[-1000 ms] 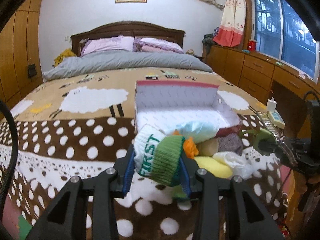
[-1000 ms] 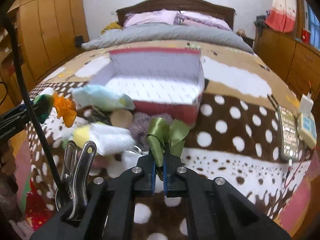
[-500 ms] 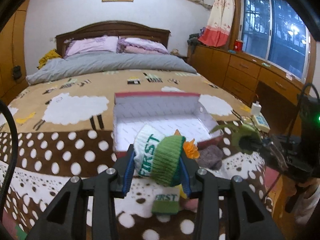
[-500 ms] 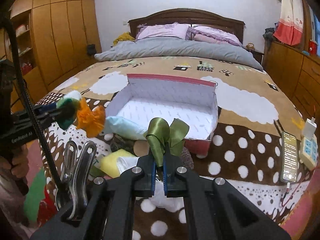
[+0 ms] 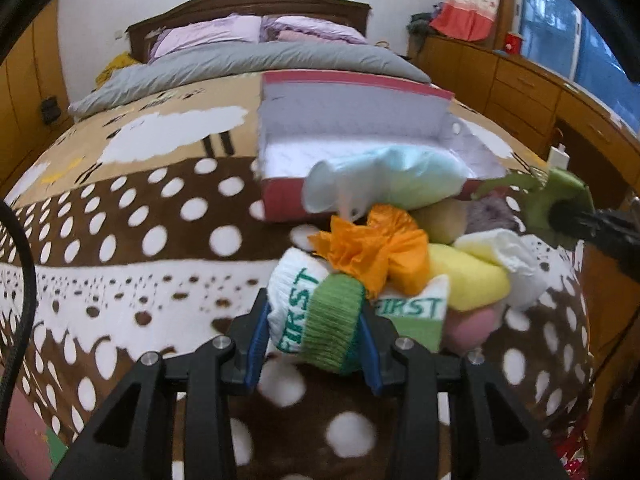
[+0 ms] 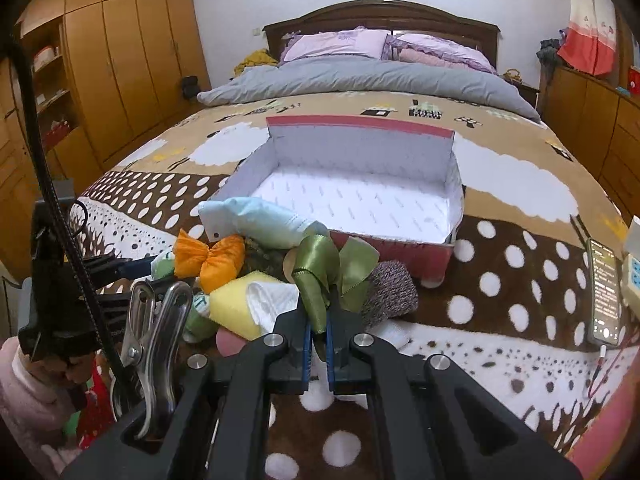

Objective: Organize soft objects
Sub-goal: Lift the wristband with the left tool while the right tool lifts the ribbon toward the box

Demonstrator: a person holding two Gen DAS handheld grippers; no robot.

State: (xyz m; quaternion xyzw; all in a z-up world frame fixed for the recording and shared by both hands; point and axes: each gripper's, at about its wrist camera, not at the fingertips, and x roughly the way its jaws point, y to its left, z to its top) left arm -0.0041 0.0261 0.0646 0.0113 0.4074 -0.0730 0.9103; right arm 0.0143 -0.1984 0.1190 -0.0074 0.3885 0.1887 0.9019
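A: Phone (image 6: 605, 293) lying screen-up on the spotted blanket (image 6: 516, 264) at three o'clock, a white charger block (image 6: 632, 268) just beside it.

B: And at twelve o'clock, grey duvet (image 6: 368, 76), lilac pillows (image 6: 340, 45), dark headboard (image 6: 380, 16). Wooden wardrobe (image 6: 120, 68) at ten.

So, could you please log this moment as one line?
left gripper: shut on sock | right gripper: shut on green ribbon | box: empty

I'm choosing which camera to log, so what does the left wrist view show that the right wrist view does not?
Left wrist only: the left gripper clamping a white and green sock, with a matching sock beside it.

Right wrist only: the right gripper shut on a green ribbon bow, a phone on the blanket, a wardrobe.

Both: the empty box, orange bow, yellow sponge.
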